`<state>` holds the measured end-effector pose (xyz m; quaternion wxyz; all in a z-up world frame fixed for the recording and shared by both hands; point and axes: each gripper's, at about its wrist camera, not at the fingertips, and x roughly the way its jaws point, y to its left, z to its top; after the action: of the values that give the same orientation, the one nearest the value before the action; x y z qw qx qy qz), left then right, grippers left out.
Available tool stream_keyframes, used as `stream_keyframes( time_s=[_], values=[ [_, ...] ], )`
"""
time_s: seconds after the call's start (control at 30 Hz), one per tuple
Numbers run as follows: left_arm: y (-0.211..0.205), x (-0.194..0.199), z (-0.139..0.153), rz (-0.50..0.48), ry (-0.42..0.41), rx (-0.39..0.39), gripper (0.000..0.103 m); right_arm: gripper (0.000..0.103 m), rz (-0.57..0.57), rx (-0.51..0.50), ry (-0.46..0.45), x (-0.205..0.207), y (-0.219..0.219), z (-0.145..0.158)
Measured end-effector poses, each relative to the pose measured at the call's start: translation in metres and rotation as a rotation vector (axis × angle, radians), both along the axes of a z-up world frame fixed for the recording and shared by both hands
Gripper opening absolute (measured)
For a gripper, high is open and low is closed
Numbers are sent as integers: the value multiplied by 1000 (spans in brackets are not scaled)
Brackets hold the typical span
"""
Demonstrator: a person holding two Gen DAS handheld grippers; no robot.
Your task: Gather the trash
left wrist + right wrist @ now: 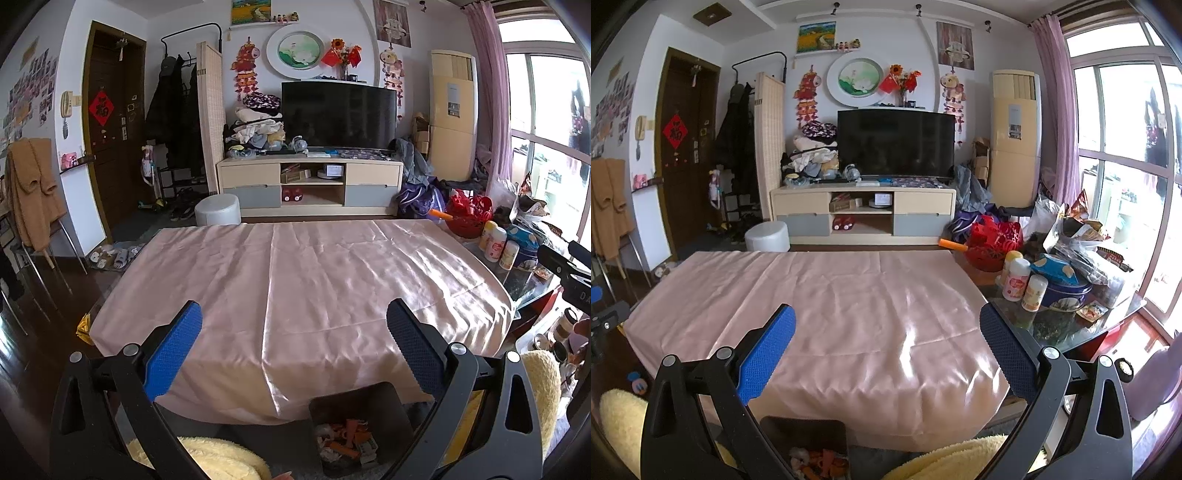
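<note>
Below both claws, a dark trash bin point(360, 424) stood upright on the floor, its mouth up, with orange and white scraps point(347, 441) inside. It sat against the near edge of the tabletop point(303, 295), under its pink cloth. The left claw point(293, 354) and right claw point(886, 356) hung wide open, empty.

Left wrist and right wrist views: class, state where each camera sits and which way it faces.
Left wrist: on the left gripper, open, facing the pink cloth and TV; right gripper's edge at far right.
Right wrist: on the right gripper, open, facing the same way, further right, nearer the bottles.
Shared: cloth, TV, bin of scraps below the table edge.
</note>
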<state>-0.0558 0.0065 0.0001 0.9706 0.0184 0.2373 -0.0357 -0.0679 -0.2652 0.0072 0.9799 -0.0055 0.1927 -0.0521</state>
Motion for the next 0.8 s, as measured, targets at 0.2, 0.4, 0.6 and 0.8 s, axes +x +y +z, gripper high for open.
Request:
stream_keyframes(
  time_s=[0.2, 0.4, 0.6, 0.8],
  values=[
    [0, 1, 0, 2, -7, -1, 95, 100, 1, 1, -1, 0, 0, 0],
    [2, -3, -1, 9, -7, 1, 95, 100, 5, 9, 0, -2, 0, -2],
    [1, -7, -1, 14, -15, 1, 95, 100, 0, 13, -2, -6, 2, -2],
    [2, -7, -1, 13, -15, 1, 95, 100, -1, 21, 0, -9, 6, -2]
  ],
)
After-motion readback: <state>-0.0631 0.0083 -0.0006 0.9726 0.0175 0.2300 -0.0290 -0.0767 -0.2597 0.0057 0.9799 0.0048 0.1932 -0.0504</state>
